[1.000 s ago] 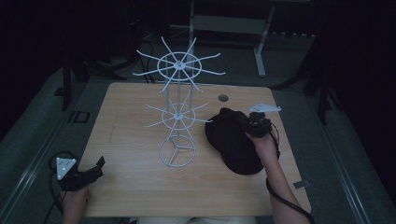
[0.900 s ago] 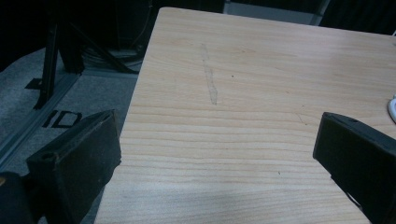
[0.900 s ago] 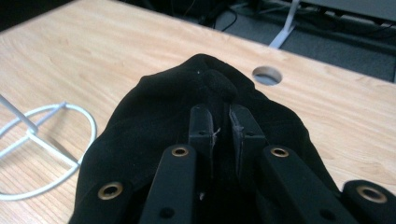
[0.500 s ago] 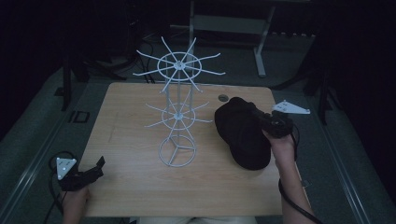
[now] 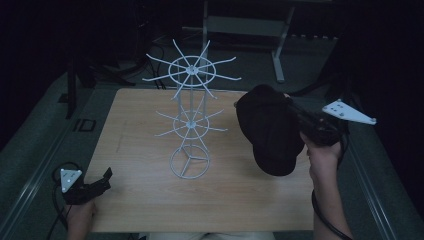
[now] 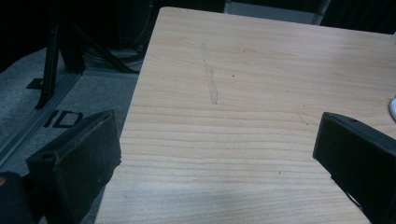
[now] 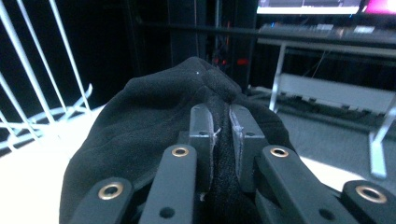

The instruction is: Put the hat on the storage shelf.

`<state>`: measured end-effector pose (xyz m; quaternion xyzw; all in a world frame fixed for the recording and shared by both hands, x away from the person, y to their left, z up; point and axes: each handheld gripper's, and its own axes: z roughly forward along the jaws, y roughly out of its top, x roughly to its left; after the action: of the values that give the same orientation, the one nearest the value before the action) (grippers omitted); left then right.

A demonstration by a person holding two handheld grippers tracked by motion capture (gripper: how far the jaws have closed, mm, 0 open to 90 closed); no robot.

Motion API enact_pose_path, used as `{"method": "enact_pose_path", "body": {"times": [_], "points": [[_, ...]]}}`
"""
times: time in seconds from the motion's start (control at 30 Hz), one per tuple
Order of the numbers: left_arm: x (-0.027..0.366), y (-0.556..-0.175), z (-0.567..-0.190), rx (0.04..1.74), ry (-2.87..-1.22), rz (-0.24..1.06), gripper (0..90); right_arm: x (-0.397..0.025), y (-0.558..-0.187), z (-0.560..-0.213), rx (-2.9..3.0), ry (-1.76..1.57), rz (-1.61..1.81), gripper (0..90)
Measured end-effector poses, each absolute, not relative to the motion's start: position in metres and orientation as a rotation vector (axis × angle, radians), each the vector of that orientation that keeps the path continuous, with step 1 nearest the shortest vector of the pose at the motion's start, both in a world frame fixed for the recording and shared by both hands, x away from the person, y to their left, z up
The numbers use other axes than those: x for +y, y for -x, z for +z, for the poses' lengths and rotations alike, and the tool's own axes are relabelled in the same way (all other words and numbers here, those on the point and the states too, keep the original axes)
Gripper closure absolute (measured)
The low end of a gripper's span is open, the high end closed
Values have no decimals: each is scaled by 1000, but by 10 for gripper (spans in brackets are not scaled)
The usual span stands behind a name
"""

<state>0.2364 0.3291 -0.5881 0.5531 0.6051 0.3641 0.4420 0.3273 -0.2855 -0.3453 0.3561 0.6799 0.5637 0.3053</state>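
Right claw clenches a black cap above the tabletop, the white wire rack at its nine o'clock; left claw rests released at seven o'clock.

Dim room, dark surroundings; overexposed glare lower left, right gripper view.

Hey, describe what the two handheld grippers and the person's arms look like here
Both grippers are black with two flat jaws. The left gripper carries a grey three-cornered plate with small dots and trails a black cable. The right gripper has the same kind of plate; its linkage bars bear brass-ringed holes. The forearms are bare, with no sleeves visible.
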Motion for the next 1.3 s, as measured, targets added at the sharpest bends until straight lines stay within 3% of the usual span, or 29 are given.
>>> {"method": "enact_pose_path", "body": {"times": [0.7, 1.3], "points": [[329, -236, -588, 1502, -1372, 905, 15, -267, -261, -221, 1551, -687, 1626, 814], [329, -236, -588, 1499, -1372, 901, 14, -202, -259, -223, 1730, -513, 1737, 813]]}}
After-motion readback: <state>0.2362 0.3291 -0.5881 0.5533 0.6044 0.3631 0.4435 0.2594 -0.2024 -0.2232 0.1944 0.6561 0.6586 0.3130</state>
